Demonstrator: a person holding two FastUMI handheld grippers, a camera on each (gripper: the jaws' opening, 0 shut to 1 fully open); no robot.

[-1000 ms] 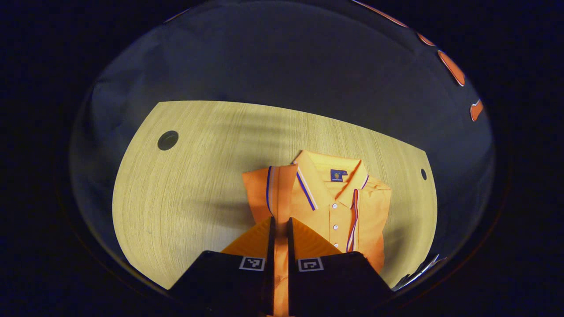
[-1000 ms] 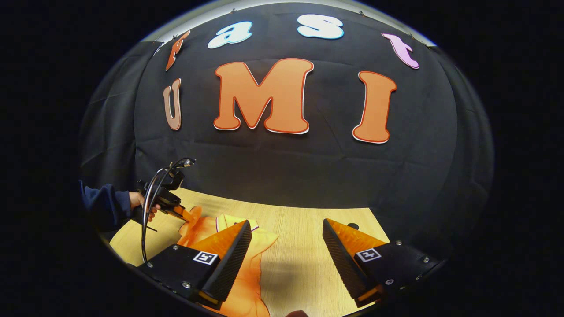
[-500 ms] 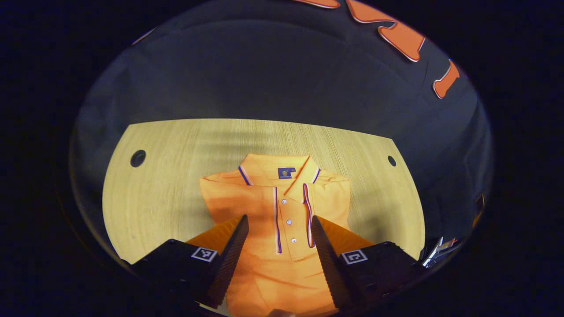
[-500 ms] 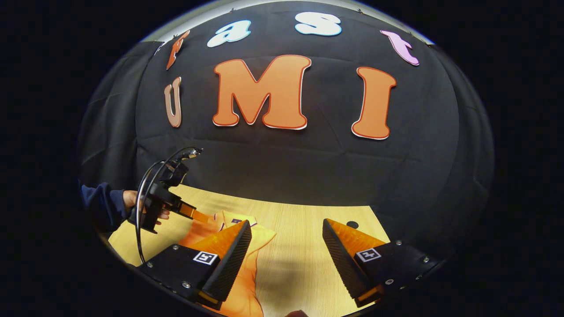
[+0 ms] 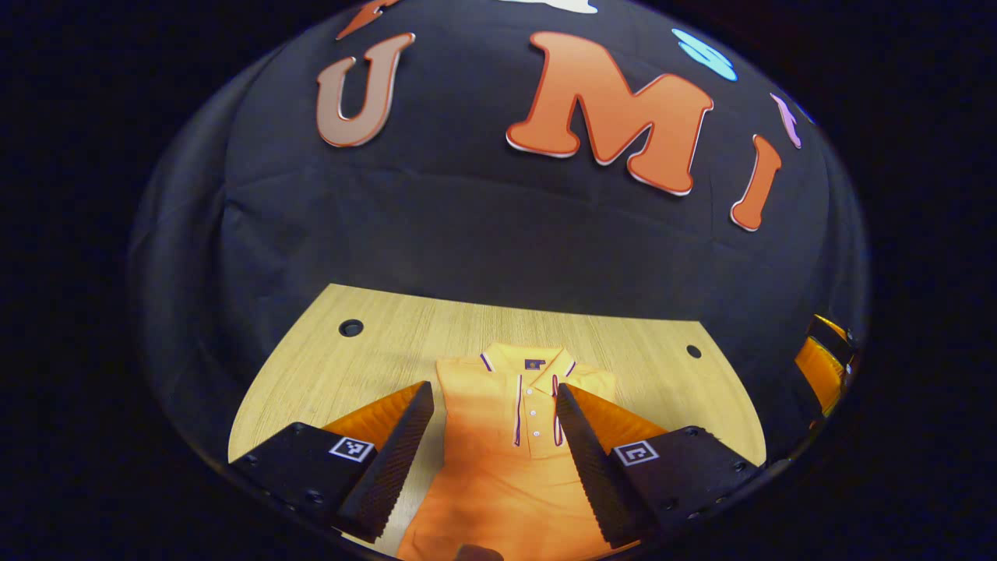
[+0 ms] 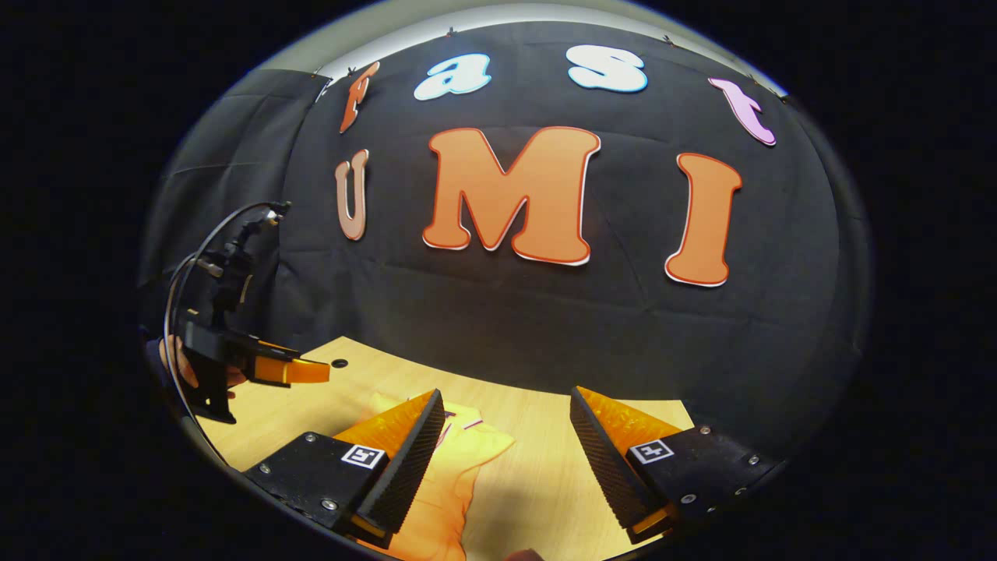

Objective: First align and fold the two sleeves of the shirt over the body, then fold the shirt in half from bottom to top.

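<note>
Left gripper [image 5: 491, 460] and right gripper [image 6: 506, 460] both spread wide, holding nothing. Beyond, shirt [image 5: 514, 452] flat on table [image 5: 374, 351], collar far; sleeves apparently folded in already. Bottom-to-top fold left to do.

Left gripper [image 5: 492, 436]: one second ago its jaws were closed on a sleeve; now they stand wide apart, holding nothing, raised and drawn back above the table [image 5: 311, 374]
Left sleeve [image 5: 467, 397]: formerly lifted between the fingers; now lying flat, folded over the body of the shirt [image 5: 506, 467]
Left gripper in the right gripper view [image 6: 300, 372]: earlier low at the shirt; now higher, off the cloth
Right gripper [image 6: 506, 452]: view tilted slightly
</note>
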